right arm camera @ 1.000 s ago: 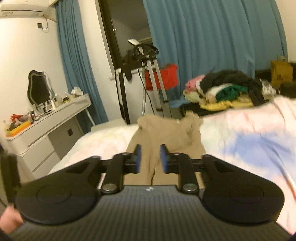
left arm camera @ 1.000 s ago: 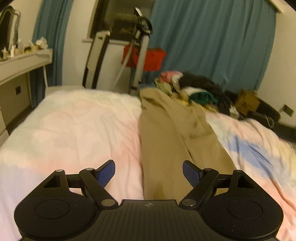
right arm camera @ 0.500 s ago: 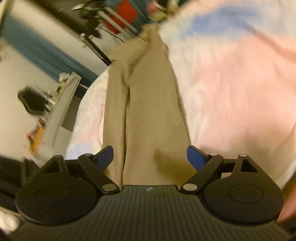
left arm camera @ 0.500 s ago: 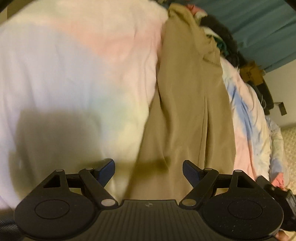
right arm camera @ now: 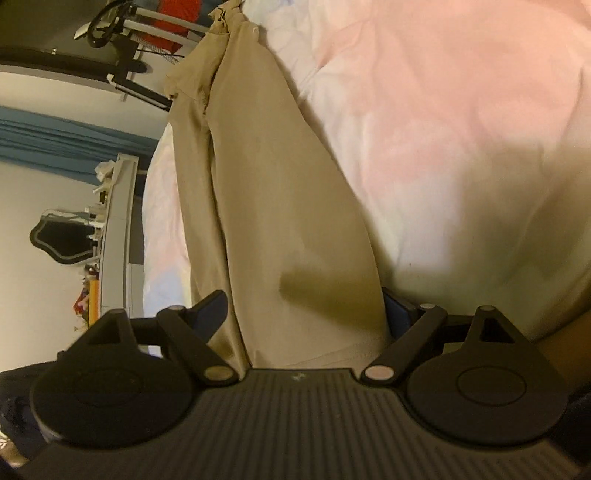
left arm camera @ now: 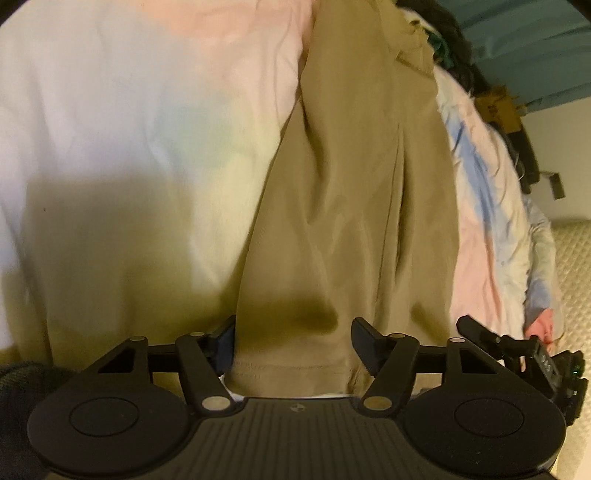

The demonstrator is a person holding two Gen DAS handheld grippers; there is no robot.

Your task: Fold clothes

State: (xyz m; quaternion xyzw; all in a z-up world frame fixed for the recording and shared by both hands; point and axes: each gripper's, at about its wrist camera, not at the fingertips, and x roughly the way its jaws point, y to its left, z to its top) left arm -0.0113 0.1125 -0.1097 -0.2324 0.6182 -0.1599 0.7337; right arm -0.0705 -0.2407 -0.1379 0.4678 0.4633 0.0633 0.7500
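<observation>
Khaki trousers (left arm camera: 351, 192) lie lengthwise on a pastel duvet (left arm camera: 129, 129), the hem end nearest me. My left gripper (left arm camera: 293, 338) hangs low over that hem with its jaws closing. One leg's hem lies between its fingers, the left pad (left arm camera: 225, 341) at the cloth's outer edge. In the right wrist view the same trousers (right arm camera: 280, 192) run away from me. My right gripper (right arm camera: 304, 308) is open wide astride the hem. Its right fingertip (right arm camera: 397, 312) is partly hidden behind the fabric's edge.
A heap of clothes (left arm camera: 450, 48) sits at the bed's far end before a teal curtain (left arm camera: 535, 55), with a cardboard box (left arm camera: 498, 110) beside it. Carpet (left arm camera: 576, 258) lies beyond the bed. A white dresser (right arm camera: 118, 229), a mirror (right arm camera: 62, 240) and an exercise machine (right arm camera: 122, 22) stand on the other side.
Both grippers tipped down from facing the room and sank to the trousers' hem. The right jaws went from nearly shut to wide open. The left jaws narrowed a little.
</observation>
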